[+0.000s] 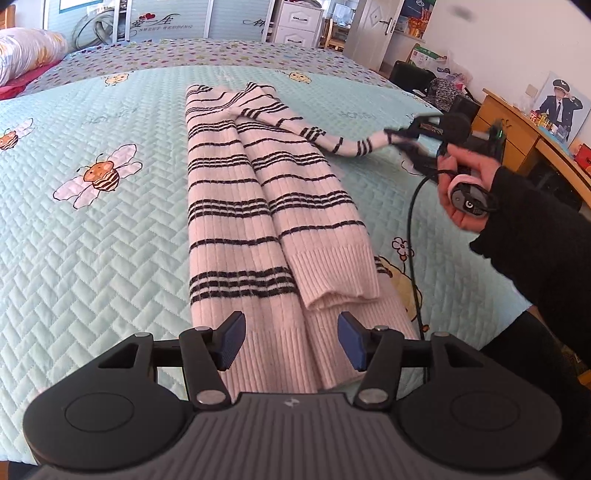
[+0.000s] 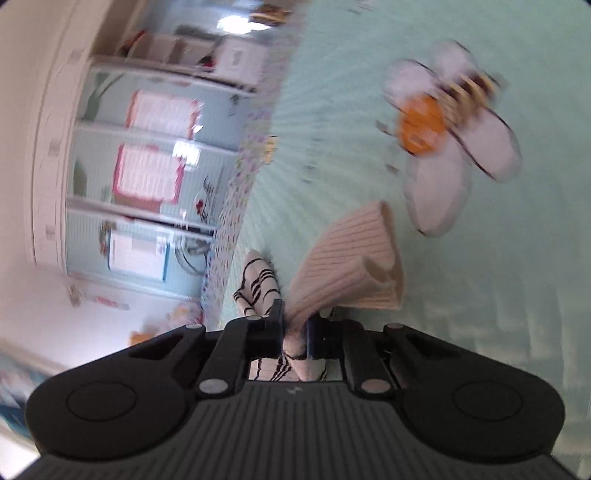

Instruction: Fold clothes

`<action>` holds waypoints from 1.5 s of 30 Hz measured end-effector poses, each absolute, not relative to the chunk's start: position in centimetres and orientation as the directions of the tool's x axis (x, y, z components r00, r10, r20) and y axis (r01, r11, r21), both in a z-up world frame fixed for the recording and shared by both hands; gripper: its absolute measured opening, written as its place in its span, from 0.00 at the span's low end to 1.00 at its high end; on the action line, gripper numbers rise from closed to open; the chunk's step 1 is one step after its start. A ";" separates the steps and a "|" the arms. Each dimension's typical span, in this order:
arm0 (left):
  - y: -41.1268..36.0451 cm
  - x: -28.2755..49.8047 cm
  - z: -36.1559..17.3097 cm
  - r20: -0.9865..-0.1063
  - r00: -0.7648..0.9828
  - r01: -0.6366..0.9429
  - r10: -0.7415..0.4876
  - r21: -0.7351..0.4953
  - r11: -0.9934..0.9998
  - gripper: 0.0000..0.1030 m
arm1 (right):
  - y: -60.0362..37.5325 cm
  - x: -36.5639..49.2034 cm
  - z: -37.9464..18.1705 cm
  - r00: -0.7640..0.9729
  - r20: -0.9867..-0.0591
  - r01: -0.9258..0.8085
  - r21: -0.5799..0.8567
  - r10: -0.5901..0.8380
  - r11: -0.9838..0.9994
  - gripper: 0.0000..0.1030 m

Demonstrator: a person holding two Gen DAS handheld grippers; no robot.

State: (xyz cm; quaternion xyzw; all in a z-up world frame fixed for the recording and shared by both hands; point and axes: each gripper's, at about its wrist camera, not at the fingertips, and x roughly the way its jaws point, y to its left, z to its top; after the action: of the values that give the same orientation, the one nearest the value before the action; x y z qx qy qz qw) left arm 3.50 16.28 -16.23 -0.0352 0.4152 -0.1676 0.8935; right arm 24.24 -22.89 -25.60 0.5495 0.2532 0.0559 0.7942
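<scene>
Nearest in the left wrist view, the left gripper [image 1: 291, 341] hangs over the near hem of the sweater [image 1: 258, 206], its blue ribbed pads spread apart with the ribbed knit lying between them untouched, so the jaws are released. The sweater is cream-white wool with thin black stripes in bands, folded into a long narrow strip that runs from the near edge of the bed [image 1: 92, 258] toward its middle; one sleeve lies folded down along the body, its plain ribbed cuff [image 1: 340, 280] resting on the right side of the strip. The bed carries a pale mint quilt stitched in a herringbone pattern and printed with cartoon bees [image 1: 98, 177]. Farther off, the other sleeve [image 1: 332, 142] stretches out toward the right edge of the bed, where the right gripper [image 1: 397, 138] is clenched on its end, held by a hand [image 1: 461, 184] in a black sleeve. The right wrist view, blurred, shows that gripper's jaws pinching the striped knit, the sleeve cuff [image 2: 351, 266] fanning out beyond the fingertips. Beyond the far edge stand a pale blue wardrobe [image 1: 166, 18] and white drawers [image 1: 299, 22].
</scene>
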 end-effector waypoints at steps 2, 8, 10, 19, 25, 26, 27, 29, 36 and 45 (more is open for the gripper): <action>16.5 3.5 -16.0 -0.723 0.608 0.266 -0.328 -0.204 0.942 0.56 | -22.2 25.2 -22.6 0.861 -0.333 0.104 0.856 0.385 0.507 0.10; 18.0 3.3 -15.0 -0.698 0.646 0.233 -0.308 -0.204 0.951 0.56 | -15.2 26.0 -12.0 0.726 -0.275 -0.436 0.526 0.631 0.731 0.10; 18.7 3.3 -14.9 -0.692 0.656 0.211 -0.301 -0.215 0.954 0.57 | -11.8 24.6 -9.4 0.623 -0.312 -0.637 0.329 0.717 0.697 0.10; 20.6 3.2 -15.8 -0.694 0.658 0.144 -0.290 -0.262 0.954 0.57 | -2.7 14.5 -12.0 0.383 -0.634 -0.912 -0.141 0.672 0.386 0.11; 20.5 3.2 -16.2 -0.700 0.656 0.139 -0.284 -0.257 0.956 0.57 | -0.8 12.6 -14.2 0.385 -0.660 -0.907 -0.141 0.645 0.397 0.10; 20.6 3.2 -16.1 -0.697 0.659 0.138 -0.283 -0.258 0.956 0.57 | -0.9 12.7 -14.3 0.400 -0.661 -0.892 -0.122 0.635 0.436 0.12; 20.8 3.1 -16.0 -0.695 0.662 0.135 -0.282 -0.259 0.956 0.57 | -1.0 12.8 -14.6 0.406 -0.663 -0.870 -0.069 0.629 0.488 0.15; 21.3 3.0 -16.0 -0.692 0.668 0.122 -0.275 -0.263 0.957 0.57 | -2.2 13.6 -14.9 0.386 -0.654 -0.791 0.128 0.651 0.598 0.42; 22.0 3.9 -15.8 -0.687 0.675 0.134 -0.270 -0.245 0.960 0.58 | -7.8 15.6 -22.1 0.433 -0.449 -0.182 0.806 0.782 0.564 0.53; 22.4 7.4 -14.8 -0.636 0.702 0.120 -0.321 -0.338 0.933 0.59 | -6.0 18.3 -26.9 0.478 -0.462 0.139 0.880 0.747 0.455 0.44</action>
State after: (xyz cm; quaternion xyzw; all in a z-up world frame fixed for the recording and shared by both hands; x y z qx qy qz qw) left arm 7.37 22.38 -14.76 -0.1369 0.3667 -0.1210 0.9122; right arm 18.33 -5.98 -26.89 0.4770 0.4647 0.2126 0.7151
